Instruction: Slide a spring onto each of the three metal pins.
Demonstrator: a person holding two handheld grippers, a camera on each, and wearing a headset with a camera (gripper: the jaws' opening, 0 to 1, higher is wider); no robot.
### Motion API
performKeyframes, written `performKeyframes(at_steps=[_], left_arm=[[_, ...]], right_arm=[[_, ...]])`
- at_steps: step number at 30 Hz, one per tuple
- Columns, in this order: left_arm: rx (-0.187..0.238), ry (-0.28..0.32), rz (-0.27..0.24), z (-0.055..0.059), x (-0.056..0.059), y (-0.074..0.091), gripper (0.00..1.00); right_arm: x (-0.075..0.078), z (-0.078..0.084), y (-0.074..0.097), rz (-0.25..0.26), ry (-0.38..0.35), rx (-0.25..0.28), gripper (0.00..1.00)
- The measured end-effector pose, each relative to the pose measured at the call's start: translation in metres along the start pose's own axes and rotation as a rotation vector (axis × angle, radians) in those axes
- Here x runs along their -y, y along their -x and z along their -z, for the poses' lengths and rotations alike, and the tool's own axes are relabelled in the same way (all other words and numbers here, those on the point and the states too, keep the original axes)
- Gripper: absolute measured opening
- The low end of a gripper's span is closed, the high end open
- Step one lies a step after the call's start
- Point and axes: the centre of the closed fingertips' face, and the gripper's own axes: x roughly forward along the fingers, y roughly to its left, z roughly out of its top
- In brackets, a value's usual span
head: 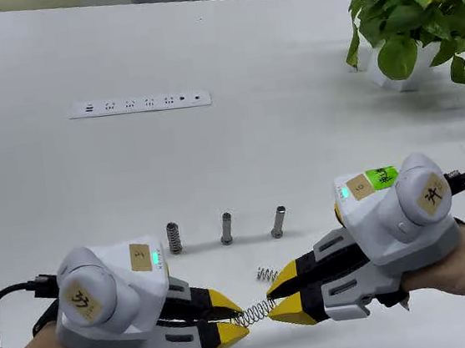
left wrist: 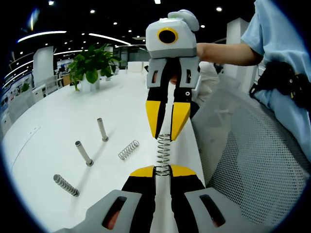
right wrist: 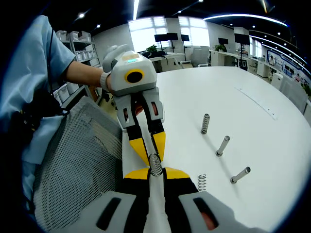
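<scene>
Head view, left to right. The left claw (head: 234,316) sits low over the white surface (head: 295,133), its yellow-tipped jaws closed on the left end of the held spring (head: 255,312). This spring is drawn out in a short, nearly level span between the two claws and is clear of the surface. Its right end is pinched in the closed jaws of the right claw (head: 272,299), which faces the left claw tip to tip.

Behind the claws three pins stand upright in a row. The left pin (head: 173,237) has coils around its shaft; the middle pin (head: 226,228) and the right pin (head: 278,222) are bare. A loose spring (head: 266,274) lies on the surface between the pin row and the claws, just beside the upper jaw of the right claw and touching neither claw.

Farther back lie a white power strip (head: 140,104), left of centre, and a potted plant (head: 415,2) at the far right. In each gripper view the held spring runs straight from that claw's own tips to the opposite claw's tips.
</scene>
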Motion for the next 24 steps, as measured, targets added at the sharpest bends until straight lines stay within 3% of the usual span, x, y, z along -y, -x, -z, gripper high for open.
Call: performKeyframes(at_steps=[12,24], left_arm=[[0.004,0.015,0.003,-0.005,0.003,-0.005,0.09],[0.003,0.015,-0.003,-0.006,0.004,-0.007,0.09]], right_arm=[[-0.007,-0.020,0.001,0.009,0.094,-0.025,0.12],[-0.005,-0.018,0.000,0.018,0.140,-0.054,0.12]])
